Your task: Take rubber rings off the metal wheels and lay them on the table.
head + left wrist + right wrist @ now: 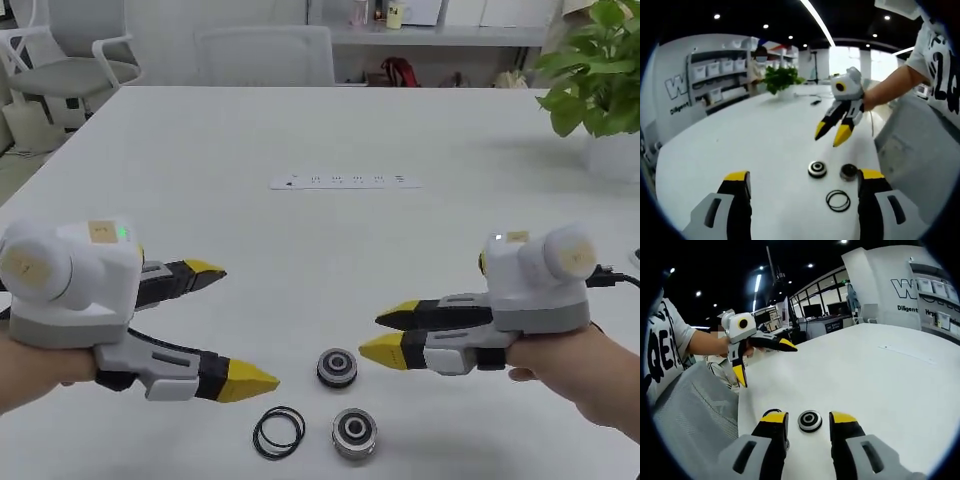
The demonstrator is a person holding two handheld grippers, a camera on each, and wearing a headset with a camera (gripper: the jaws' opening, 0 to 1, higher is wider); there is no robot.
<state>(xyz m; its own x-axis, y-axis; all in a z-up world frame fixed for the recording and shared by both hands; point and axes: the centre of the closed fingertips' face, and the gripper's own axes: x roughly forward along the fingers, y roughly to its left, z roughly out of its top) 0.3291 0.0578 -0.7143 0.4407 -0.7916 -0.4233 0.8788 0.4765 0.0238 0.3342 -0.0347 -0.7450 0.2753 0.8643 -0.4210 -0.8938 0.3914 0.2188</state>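
**A:** Which wheel is next?

**B:** The black-rimmed metal wheel (337, 367). It lies flat on the surface (300, 130), bore up. The barer wheel (354, 433) is at its 6 o'clock and the loose rubber rings (279, 431) are at its 7 o'clock.

**A:** Which claw is nearer?

**B:** The right claw (388, 333), I'd judge. Its jaws are slightly parted and empty, and the wheel sits at its 8 o'clock, straight ahead between the jaws in the right gripper view. The left claw (228, 323) gapes wide and empty, with the wheel at its 4 o'clock.
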